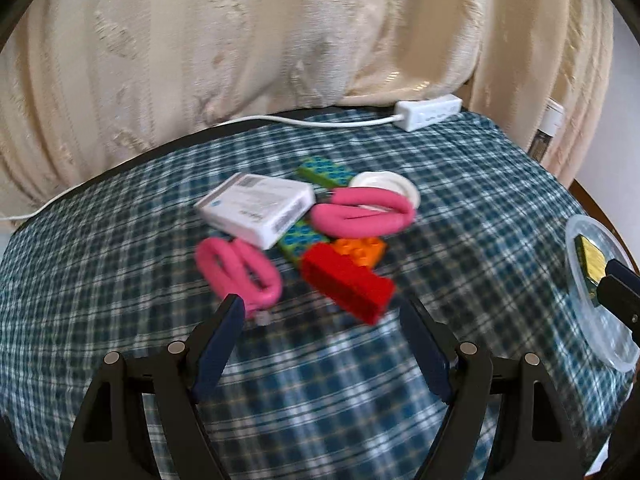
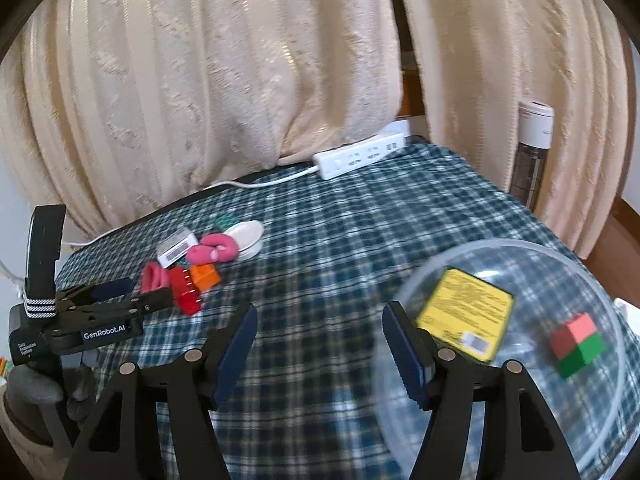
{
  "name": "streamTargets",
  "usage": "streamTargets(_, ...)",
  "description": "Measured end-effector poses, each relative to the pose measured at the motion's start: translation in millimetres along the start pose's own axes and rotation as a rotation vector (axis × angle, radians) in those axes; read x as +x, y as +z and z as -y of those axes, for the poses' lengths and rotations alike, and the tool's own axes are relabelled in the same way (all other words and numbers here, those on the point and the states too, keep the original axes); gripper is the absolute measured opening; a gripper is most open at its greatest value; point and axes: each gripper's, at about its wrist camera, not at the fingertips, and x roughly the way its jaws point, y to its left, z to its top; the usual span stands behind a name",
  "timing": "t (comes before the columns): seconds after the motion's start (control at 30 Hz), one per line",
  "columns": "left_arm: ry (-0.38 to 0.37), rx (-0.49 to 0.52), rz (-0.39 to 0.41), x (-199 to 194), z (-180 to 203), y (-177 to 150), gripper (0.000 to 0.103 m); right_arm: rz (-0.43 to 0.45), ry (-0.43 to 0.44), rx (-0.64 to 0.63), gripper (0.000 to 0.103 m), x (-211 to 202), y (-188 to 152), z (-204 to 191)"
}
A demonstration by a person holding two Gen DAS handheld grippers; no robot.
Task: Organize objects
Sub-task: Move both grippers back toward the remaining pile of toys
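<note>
A pile lies mid-table: a white box [image 1: 256, 210], two pink loops [image 1: 240, 272] [image 1: 362, 216], a red brick [image 1: 346, 282], an orange brick [image 1: 360, 250], green studded bricks [image 1: 326, 172] and a white lid [image 1: 386, 188]. My left gripper [image 1: 322, 308] is open and empty, just short of the red brick; it also shows in the right wrist view [image 2: 136, 292]. A clear bowl [image 2: 520, 248] at the right holds a yellow packet [image 2: 466, 312] and a red-and-green block [image 2: 578, 342]. My right gripper [image 2: 318, 316] is open and empty at the bowl's left rim.
The table wears a blue-green plaid cloth [image 1: 460, 208]. A white power strip [image 2: 360, 156] with its cord lies along the far edge. Cream curtains [image 2: 240, 80] hang close behind. A tall white-capped bottle [image 2: 534, 148] stands off the far right corner.
</note>
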Motion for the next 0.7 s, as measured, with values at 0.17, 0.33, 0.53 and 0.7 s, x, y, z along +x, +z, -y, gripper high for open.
streamTargets(0.17,0.021,-0.032,-0.001,-1,-19,-3,0.081,-0.016,0.034,-0.039,0.069,11,5,-21)
streamTargets(0.33,0.035,-0.06,-0.004,0,-36,-7,0.081,-0.043,0.074,-0.08,0.069,27,8,-43)
streamTargets(0.53,0.076,-0.089,-0.002,1,-53,-12,0.081,-0.085,0.123,-0.125,0.069,53,11,-71)
streamTargets(0.7,0.078,-0.115,-0.003,3,-67,-14,0.081,-0.106,0.15,-0.159,0.069,69,13,-90)
